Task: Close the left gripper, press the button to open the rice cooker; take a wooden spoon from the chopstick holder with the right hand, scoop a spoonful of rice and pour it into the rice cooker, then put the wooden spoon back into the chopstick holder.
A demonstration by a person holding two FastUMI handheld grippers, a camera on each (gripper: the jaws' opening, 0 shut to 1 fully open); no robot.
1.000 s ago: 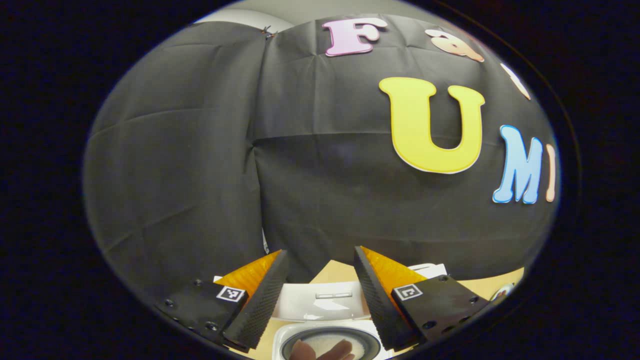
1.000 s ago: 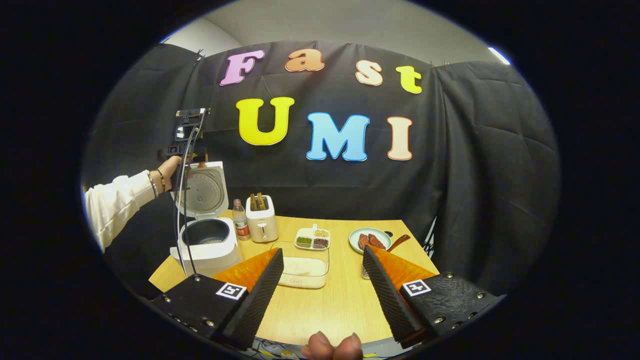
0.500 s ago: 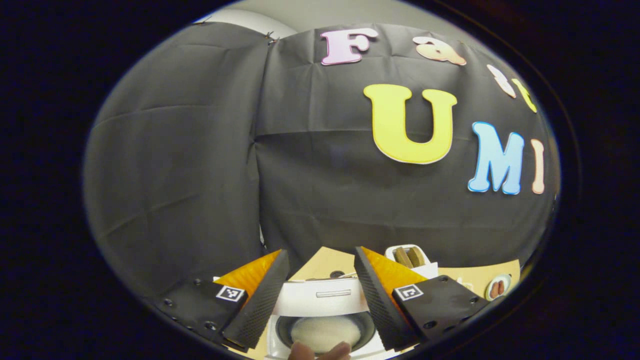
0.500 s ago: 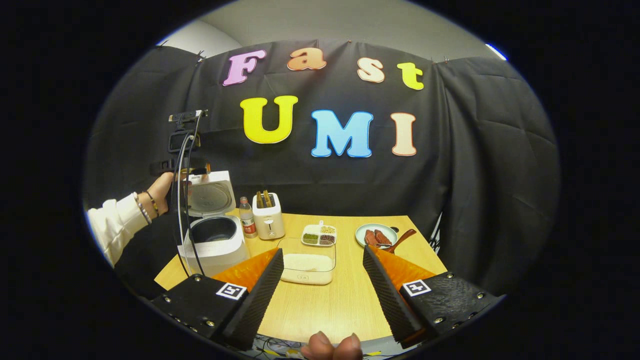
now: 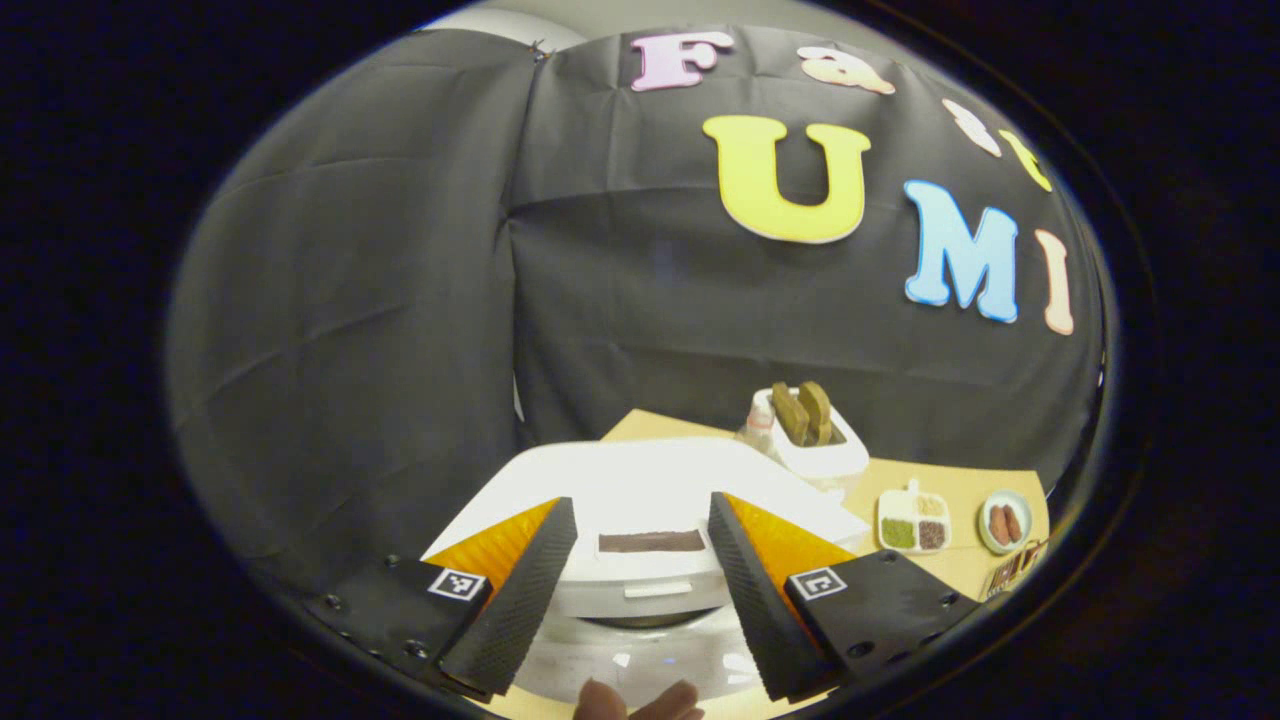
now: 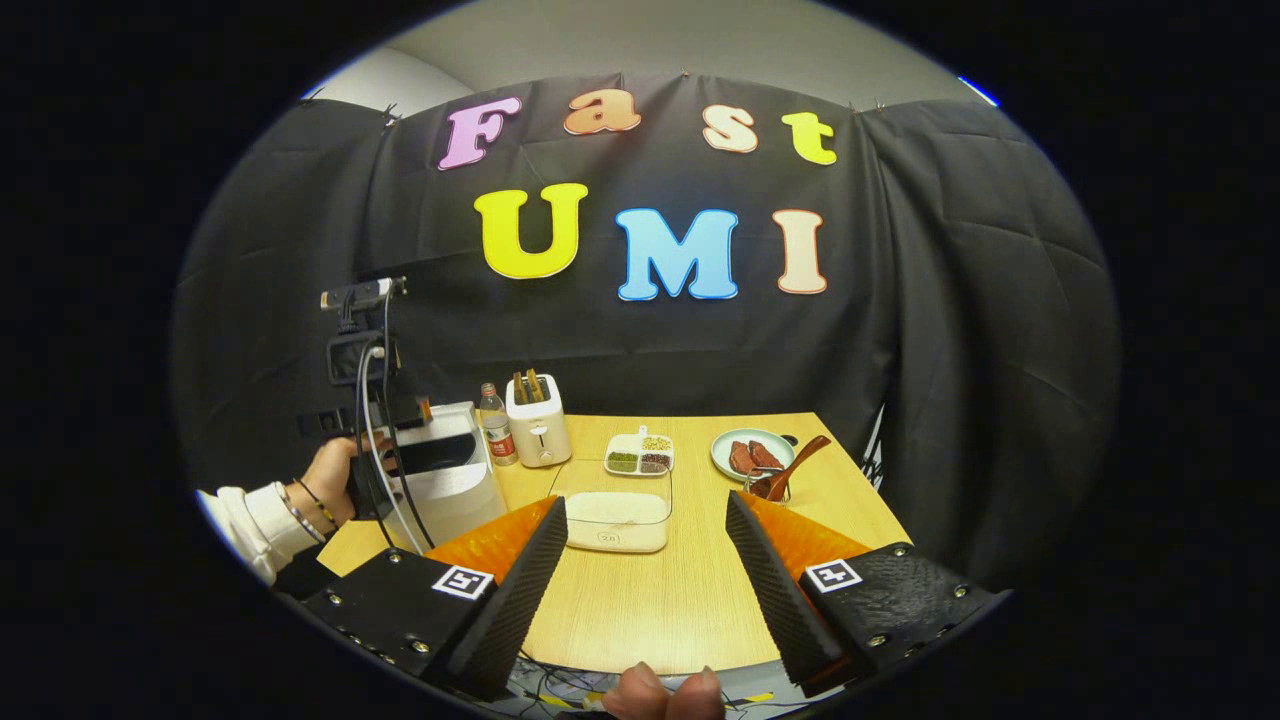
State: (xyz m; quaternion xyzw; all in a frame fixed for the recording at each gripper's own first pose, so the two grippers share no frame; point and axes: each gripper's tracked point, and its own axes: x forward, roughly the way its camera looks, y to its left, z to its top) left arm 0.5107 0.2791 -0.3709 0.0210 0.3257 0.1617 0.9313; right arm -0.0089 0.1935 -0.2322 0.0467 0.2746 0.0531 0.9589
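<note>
Hovering over the white rice cooker [image 5: 650,500] at the bench's [image 6: 650,600] left end, the left gripper [image 5: 640,570] has its fingers spread apart, clamping nothing, above the nearly lowered lid. The right gripper [image 6: 645,570] is also wide apart over the bench's near edge. The wooden spoon [image 6: 790,468] leans in the chopstick holder [image 6: 768,488], right of the rice container [image 6: 615,520].

The booth is enclosed by black cloth [image 6: 930,300], which is hung in creased panels behind and to the sides of a light wooden bench [image 6: 650,600]. Above the cloth, a plain pale wall and ceiling [image 6: 640,50] are seen, and a bright strip of light [image 6: 975,92] is caught at upper right.
</note>
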